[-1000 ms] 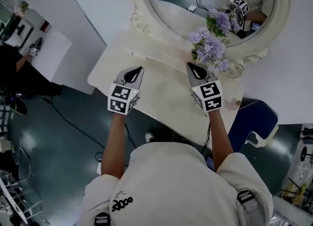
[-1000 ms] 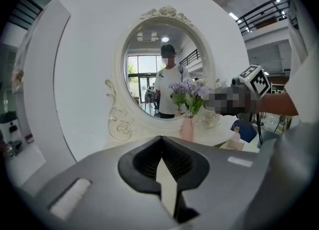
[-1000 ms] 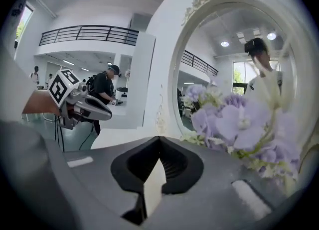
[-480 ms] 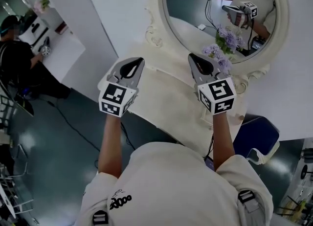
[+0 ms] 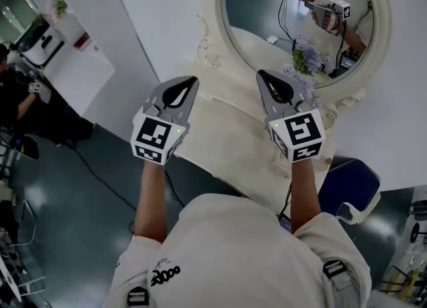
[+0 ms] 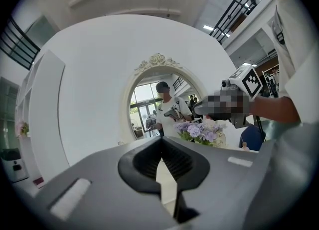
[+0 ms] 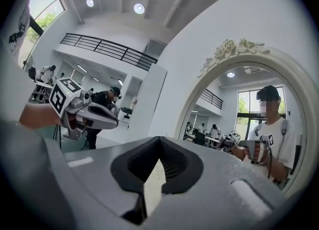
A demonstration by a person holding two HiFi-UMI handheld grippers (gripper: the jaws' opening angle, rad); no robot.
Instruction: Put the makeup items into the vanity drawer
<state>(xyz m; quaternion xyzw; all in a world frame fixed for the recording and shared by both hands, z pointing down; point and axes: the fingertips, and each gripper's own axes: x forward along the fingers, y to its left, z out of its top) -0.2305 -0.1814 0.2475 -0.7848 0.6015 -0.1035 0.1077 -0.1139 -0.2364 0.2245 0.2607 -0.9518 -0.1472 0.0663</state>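
Person in a white T-shirt, at the bottom of the head view, reaches both forearms over a cream vanity table with a claw in each hand. The left claw, left of centre, and the right claw, right of centre, are both closed and hold nothing. Each gripper view shows the black pads meeting at the tips, with only a pale surface visible through the slit below them.

Compared with a second ago, both claws sit higher in the frame and look larger. Their tips are now level with the lower rim of the oval mirror rather than over the middle of the tabletop. The purple flowers, then in plain sight beside the right claw, are now partly hidden behind it. The jaws were closed then as now.

The table's drawer cannot be made out in any view. A blue seat sits at lower right. At far upper left, a second person is at a white desk.
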